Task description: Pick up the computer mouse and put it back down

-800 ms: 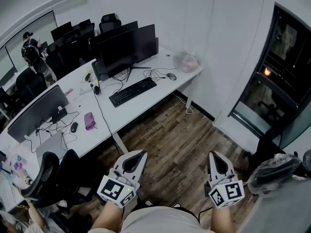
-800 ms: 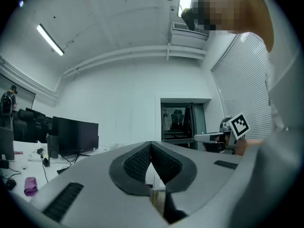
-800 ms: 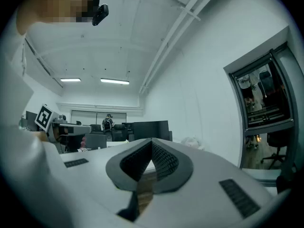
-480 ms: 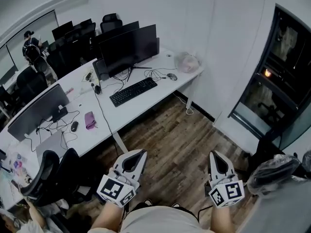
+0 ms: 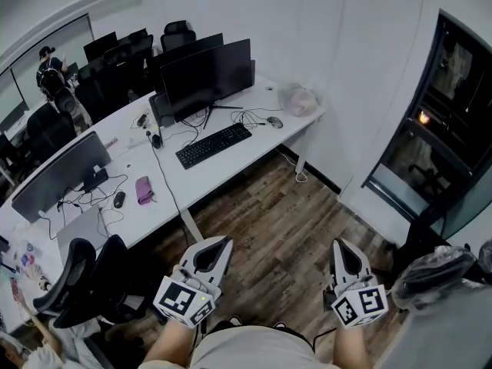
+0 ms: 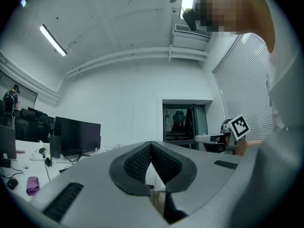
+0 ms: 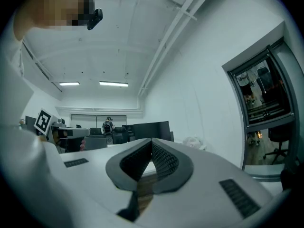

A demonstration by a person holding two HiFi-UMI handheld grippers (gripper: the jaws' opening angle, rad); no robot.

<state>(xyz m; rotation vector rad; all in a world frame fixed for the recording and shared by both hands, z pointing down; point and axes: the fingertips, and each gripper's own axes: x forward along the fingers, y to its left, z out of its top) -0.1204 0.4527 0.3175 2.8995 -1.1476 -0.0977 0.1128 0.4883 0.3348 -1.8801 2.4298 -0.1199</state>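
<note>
Stands over a wood-plank floor (image 5: 284, 206), well short of a long white desk (image 5: 231, 164) that sweeps from 9 to 1 o'clock in the head view. On the desk, in falling size: dark monitors (image 5: 206, 75) at 12 o'clock, another monitor (image 5: 58, 171) at 9 o'clock, a black keyboard (image 5: 213, 144) just in front of the dark ones, a crumpled plastic bag (image 5: 300, 100) at the far right corner, and a purple pouch (image 5: 144, 191) at 8 o'clock of the keyboard. Black office chair (image 5: 77, 275) at 8 o'clock, close against the desk edge. Holds the left gripper (image 5: 223, 243) at 7 o'clock and the right gripper (image 5: 339, 246) at 5 o'clock, both level, above the floor and well apart from the desk. Left tongs pressed together, pads meeting, nothing between them; right tongs likewise pressed together and empty. Smallest of all, the computer mouse (image 5: 274, 121), flat on the desk at 2 o'clock of the keyboard, beside loose cables (image 5: 250, 117), with the bag near at its 1 o'clock, and far from both grippers. A second mouse (image 5: 118, 200) at 9 o'clock of the pouch, just beside it
</note>
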